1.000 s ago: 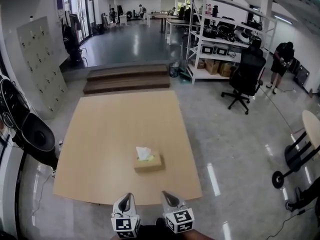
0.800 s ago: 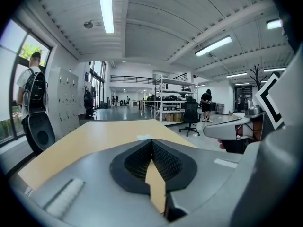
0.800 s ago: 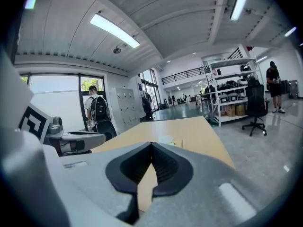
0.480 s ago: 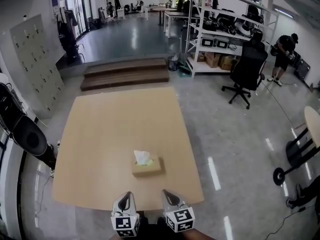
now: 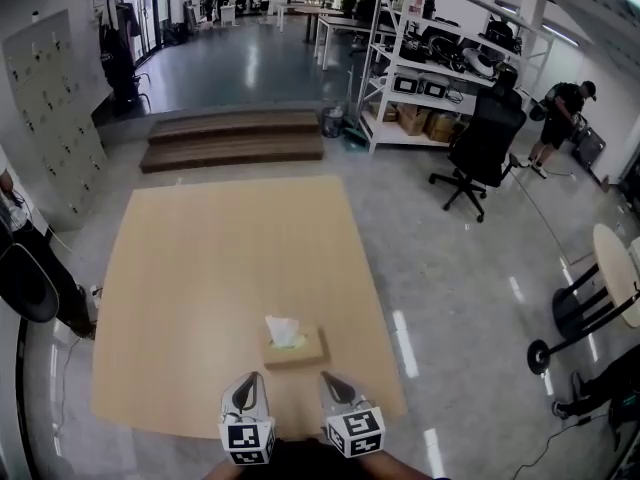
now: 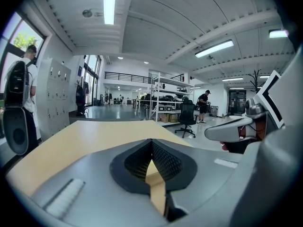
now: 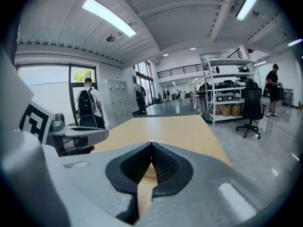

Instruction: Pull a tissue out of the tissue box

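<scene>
Head view: we recorded one pale wooden tabletop (image 5: 200, 288), standing on a glossy grey floor (image 5: 470, 268).

- Tissue box (image 5: 296, 351): tan card, lying flat near the tabletop's 6 o'clock edge, a little right of its midline.
- Tissue (image 5: 282, 331): white, standing up out of the box's top opening.
- Left gripper (image 5: 249, 380): at 7 o'clock of the box and close by. We saw no contact.
- Right gripper (image 5: 327, 378): at 5 o'clock of the box, just beside its near corner. We could not tell whether it touched.
- Steps (image 5: 235, 140): low and dark, at 12 o'clock beyond the tabletop.
- Shelving rack (image 5: 420, 78), black office chair (image 5: 480, 143) and a standing person (image 5: 560, 113): all at 2 o'clock, well apart from the tabletop.

Left gripper view: the jaws were clenched, tips pressed together, and nothing was caught between them. Bare tabletop stretched ahead.

Right gripper view: the jaws were likewise clenched and empty. The tabletop ran toward 12 o'clock, and a person with a backpack (image 7: 87, 105) stood at 10 o'clock.
</scene>
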{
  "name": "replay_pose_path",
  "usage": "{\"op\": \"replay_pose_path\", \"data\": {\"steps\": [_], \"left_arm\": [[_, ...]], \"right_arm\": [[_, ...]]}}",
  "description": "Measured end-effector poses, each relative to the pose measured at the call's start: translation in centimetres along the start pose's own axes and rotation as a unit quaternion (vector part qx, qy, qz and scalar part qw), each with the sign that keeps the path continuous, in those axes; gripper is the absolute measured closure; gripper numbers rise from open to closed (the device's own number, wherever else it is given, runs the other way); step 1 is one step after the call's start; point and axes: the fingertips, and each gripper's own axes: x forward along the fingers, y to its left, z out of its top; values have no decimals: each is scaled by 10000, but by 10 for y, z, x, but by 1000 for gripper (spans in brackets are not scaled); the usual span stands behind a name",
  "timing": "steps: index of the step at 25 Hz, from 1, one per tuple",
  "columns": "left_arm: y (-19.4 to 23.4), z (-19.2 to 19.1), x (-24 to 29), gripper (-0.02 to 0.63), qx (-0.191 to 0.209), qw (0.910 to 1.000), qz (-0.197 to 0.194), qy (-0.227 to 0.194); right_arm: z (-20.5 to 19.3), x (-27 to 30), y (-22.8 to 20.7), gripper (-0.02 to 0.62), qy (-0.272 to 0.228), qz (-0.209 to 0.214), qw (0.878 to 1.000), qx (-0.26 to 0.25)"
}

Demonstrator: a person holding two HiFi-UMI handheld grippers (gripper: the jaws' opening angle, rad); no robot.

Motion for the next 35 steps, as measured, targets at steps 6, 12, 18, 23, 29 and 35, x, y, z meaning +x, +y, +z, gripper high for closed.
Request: {"op": "replay_pose_path", "data": {"steps": [6,12,18,23,29,35], "left_arm": [[29,7,17,588,-45,9999,-75,107],[46,12,34,588,132,9995,-268,118],[42,-6,56,588,54,9976,-534,441],[53,-18,77,588,-114,9961,-594,640],[66,-30,100,588,-244,9946,-609,802],[74,-39,113,588,-338,9930,-659,925]], "right_arm": [[13,29,2,603,227,-198,9993,-209],[25,48,-1,603,483,-455,9970,-410],[3,71,-13,603,1061,-493,9919,-498],[-9,105,-12,541,1433,-344,9872,-603],[-28,138,-14,501,1952,-290,9778,-711],[-41,157,-14,492,2373,-274,9678,-796]]}}
